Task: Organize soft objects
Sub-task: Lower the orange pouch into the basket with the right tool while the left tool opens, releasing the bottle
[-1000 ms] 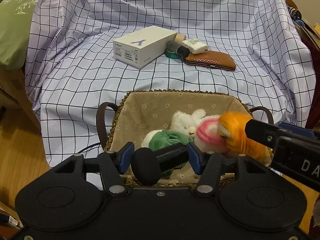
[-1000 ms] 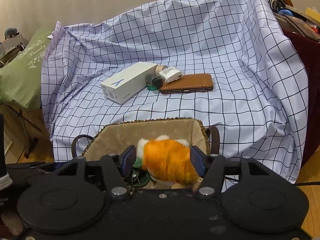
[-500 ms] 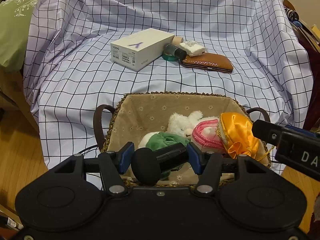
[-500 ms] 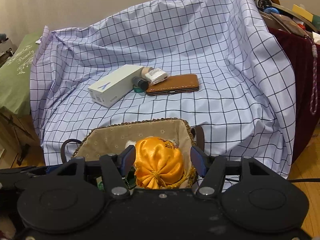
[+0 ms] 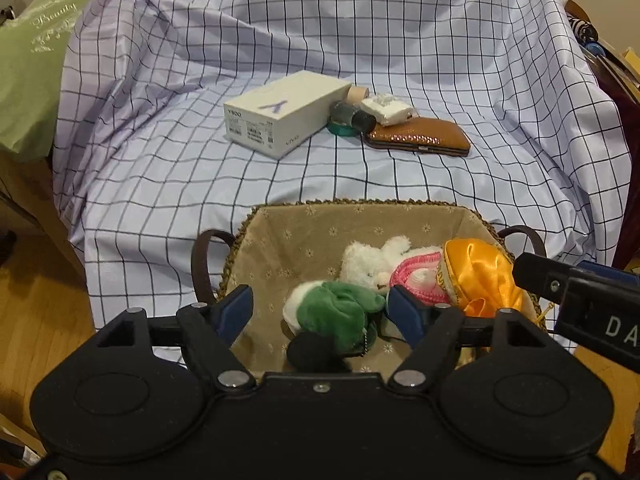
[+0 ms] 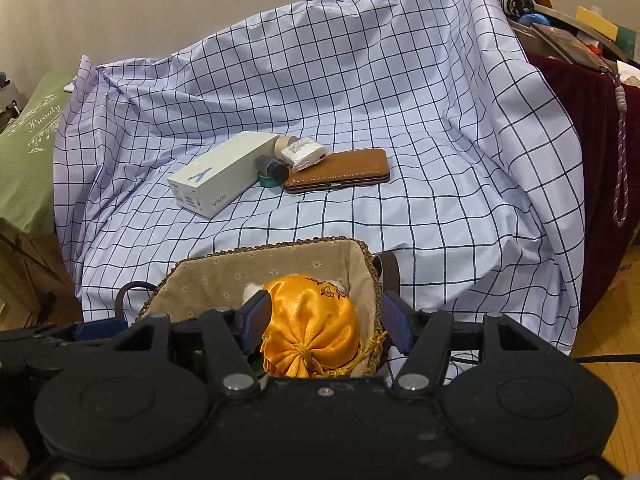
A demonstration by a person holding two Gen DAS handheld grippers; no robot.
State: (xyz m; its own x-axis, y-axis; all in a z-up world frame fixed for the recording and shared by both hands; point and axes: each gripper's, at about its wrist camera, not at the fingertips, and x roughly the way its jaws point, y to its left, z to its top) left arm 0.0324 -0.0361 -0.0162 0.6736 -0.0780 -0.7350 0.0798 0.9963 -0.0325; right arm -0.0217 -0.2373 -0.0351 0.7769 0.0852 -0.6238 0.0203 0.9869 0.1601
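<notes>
A woven basket (image 5: 360,202) with a beige lining stands at the front edge of the checked cloth. In it lie a green plush (image 5: 336,308), a white plush (image 5: 368,260), a pink knitted piece (image 5: 416,268) and an orange satin pouch (image 5: 476,276) at the right end. My left gripper (image 5: 322,312) hovers over the basket's near side with its jaws opening. A black foam-tipped object (image 5: 316,354) lies loose below them, against the green plush. My right gripper (image 6: 325,322) straddles the orange pouch (image 6: 312,320), which rests in the basket (image 6: 280,246); a gap shows at the right pad.
Further back on the checked cloth (image 5: 200,184) sit a white phone box (image 5: 280,112), a brown wallet (image 5: 420,138), a small dark bottle (image 5: 354,116) and a white packet (image 5: 386,110). A green cushion (image 5: 28,72) lies at the left, dark red fabric (image 6: 600,120) at the right, wooden floor below.
My left jaws have spread and the black foam-tipped object has dropped from between them into the basket. The orange pouch has settled into the basket's right end.
</notes>
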